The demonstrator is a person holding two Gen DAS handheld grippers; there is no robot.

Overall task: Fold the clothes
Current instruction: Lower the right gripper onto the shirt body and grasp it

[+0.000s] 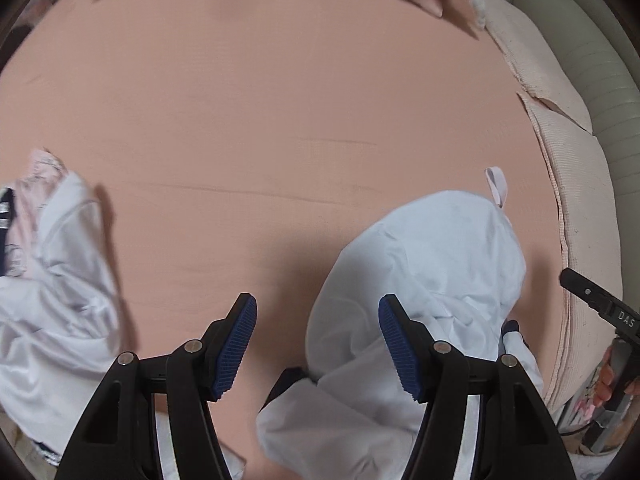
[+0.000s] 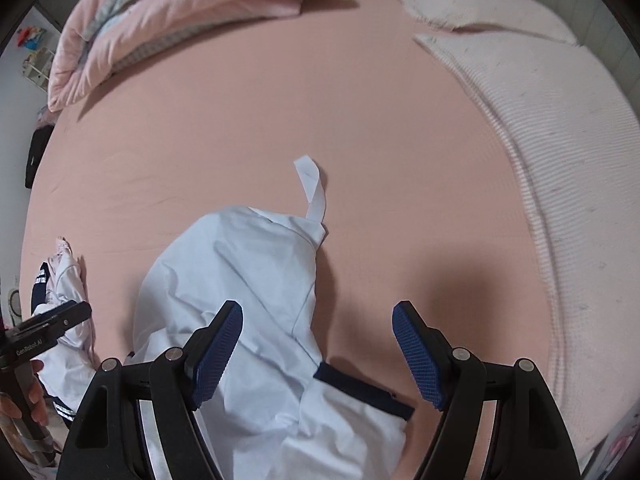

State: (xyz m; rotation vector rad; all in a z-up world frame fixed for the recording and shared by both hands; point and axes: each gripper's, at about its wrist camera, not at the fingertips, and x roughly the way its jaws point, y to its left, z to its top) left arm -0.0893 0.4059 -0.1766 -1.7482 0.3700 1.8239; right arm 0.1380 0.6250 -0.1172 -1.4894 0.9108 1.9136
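— Lay where, the white shirt (image 2: 248, 300)?
— Crumpled on the pink bed sheet (image 2: 240, 128), near the lower edge of both views. Carried a dark blue cuff (image 2: 360, 392) on one sleeve and a white strap (image 2: 310, 188) sticking out flat onto the sheet at the far end.
— And the left tongs (image 1: 318, 350)?
— Spread wide, pinching nothing. Pointed steeply down, one blue pad (image 1: 236, 350) over bare sheet, the other in front of the shirt's edge; touching or apart, impossible to tell.
— The right tongs (image 2: 318, 356)?
— Spread as well, empty. Left pad (image 2: 218, 354) over the shirt, right one above bare sheet, with the blue cuff between the two and below them.
— Anything else close by?
— A second heap of white and pink clothes (image 1: 52, 280) well apart to the left, on the same sheet. Seen at the edge of each view: a hand (image 2: 24, 396) gripping the other tool's handle.
— Farther out?
— A folded pink blanket (image 2: 160, 28) at the far side of the bed, and a pale ribbed cover (image 2: 560, 152) along the right side.
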